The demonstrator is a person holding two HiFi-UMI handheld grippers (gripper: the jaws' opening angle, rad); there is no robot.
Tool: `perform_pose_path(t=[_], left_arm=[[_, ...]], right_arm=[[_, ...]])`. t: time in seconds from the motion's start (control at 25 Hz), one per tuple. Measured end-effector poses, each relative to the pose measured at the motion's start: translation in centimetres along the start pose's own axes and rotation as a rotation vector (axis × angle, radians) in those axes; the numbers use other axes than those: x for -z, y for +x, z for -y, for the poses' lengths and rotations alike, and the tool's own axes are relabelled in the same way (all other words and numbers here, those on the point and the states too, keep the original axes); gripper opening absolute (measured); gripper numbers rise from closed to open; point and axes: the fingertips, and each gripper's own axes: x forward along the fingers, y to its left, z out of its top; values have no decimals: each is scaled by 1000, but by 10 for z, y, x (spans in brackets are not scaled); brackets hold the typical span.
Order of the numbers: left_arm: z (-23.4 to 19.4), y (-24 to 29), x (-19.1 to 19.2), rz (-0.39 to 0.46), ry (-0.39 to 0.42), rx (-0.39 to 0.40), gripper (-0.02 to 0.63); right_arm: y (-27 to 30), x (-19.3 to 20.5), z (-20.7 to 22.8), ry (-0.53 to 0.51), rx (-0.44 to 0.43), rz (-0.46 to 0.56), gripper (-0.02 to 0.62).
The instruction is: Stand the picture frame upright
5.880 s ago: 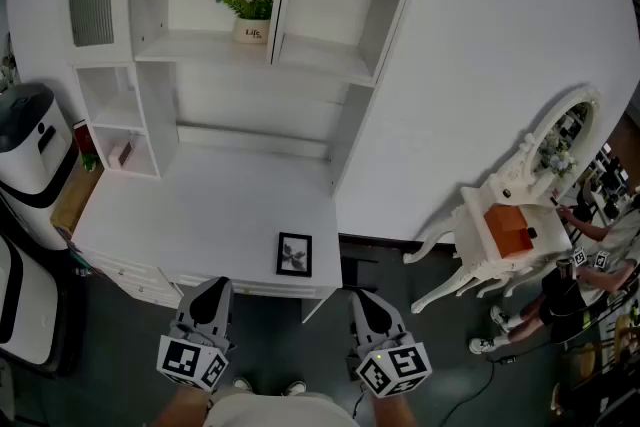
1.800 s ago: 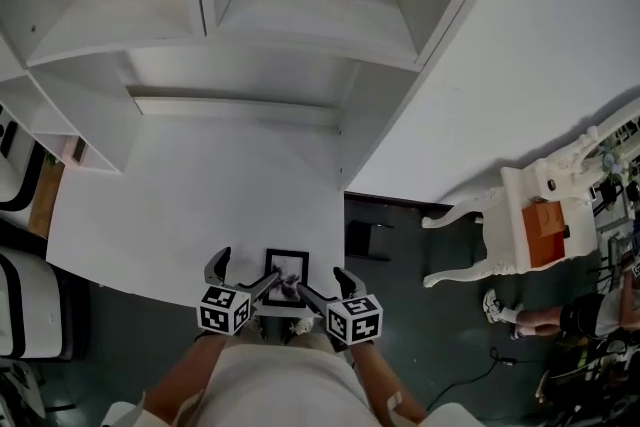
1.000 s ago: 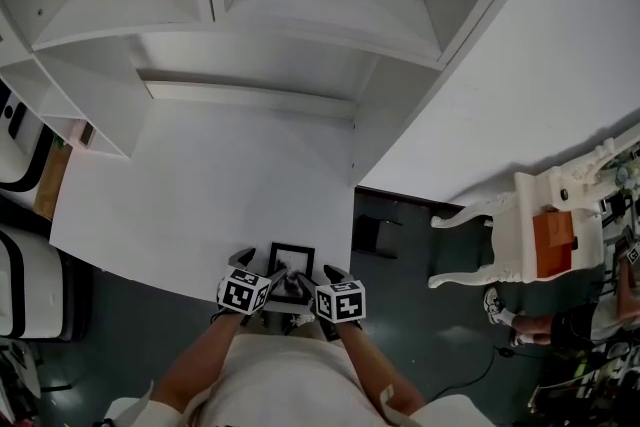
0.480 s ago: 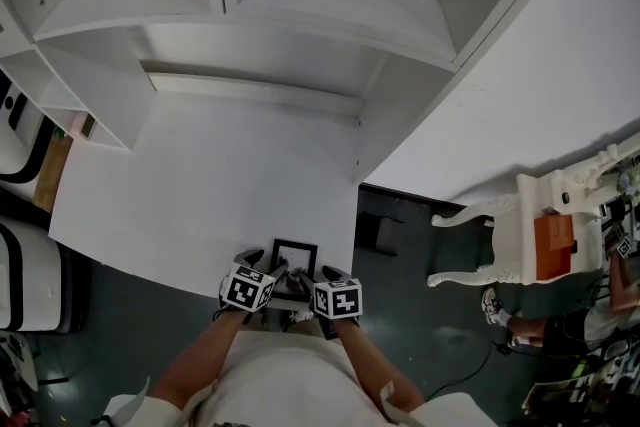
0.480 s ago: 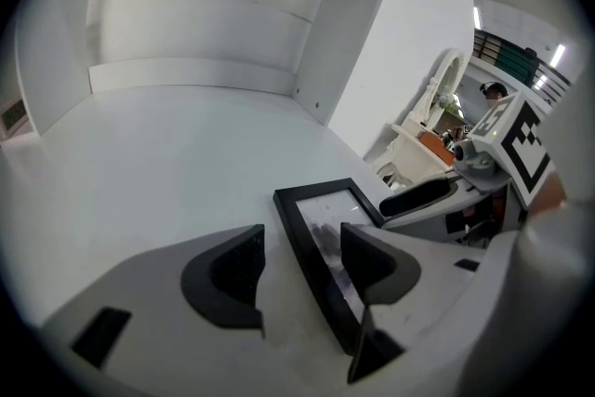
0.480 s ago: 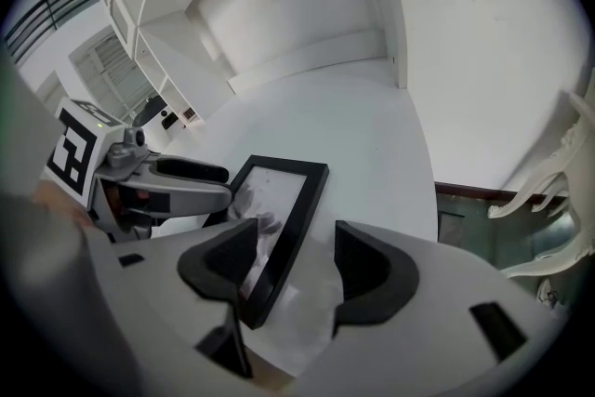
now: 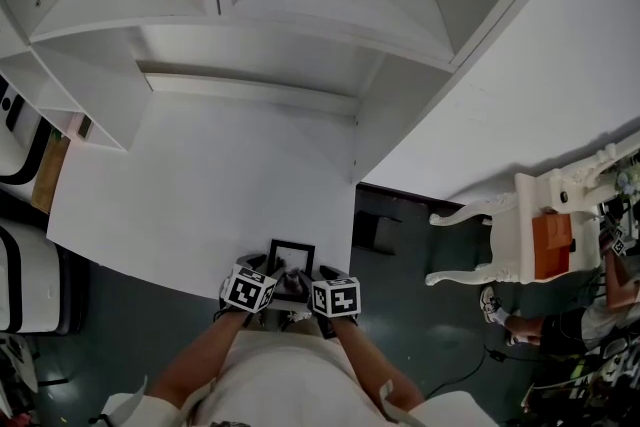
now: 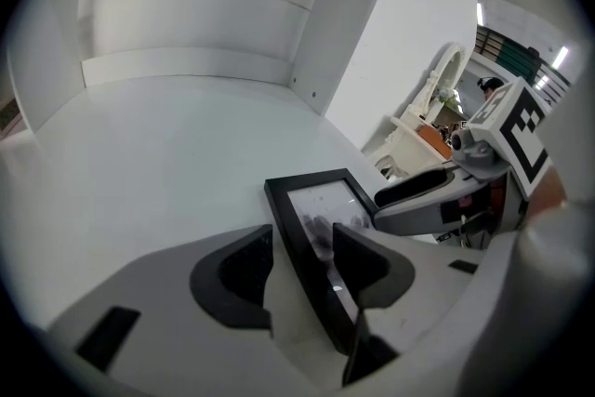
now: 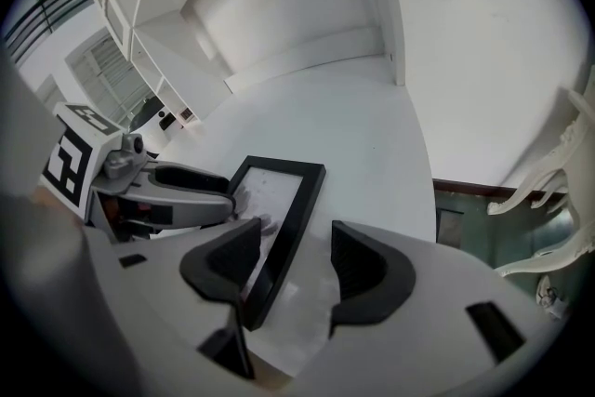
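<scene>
The frame (image 7: 291, 257) is laid flat at the desk's (image 7: 200, 185) front edge. Its left bar is straddled by the left gripper (image 8: 302, 239) and its right bar by the right gripper (image 9: 296, 233). Both jaw pairs have just been closing and are not yet clamped.

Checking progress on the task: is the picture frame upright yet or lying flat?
Lying flat: the picture frame rests face up on the white desk, near its front edge.
</scene>
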Motion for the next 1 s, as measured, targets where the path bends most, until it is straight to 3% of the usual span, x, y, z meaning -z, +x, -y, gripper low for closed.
perform_pose_path(t=[0.64,1.0], left_arm=[[1,1,3,-15,-1,-29,156],[7,4,1,-22,-1,-5,153]], right_arm=[[2,2,-4,-25,11,-4,227],[4,2,-4,-84,28,-23,178]])
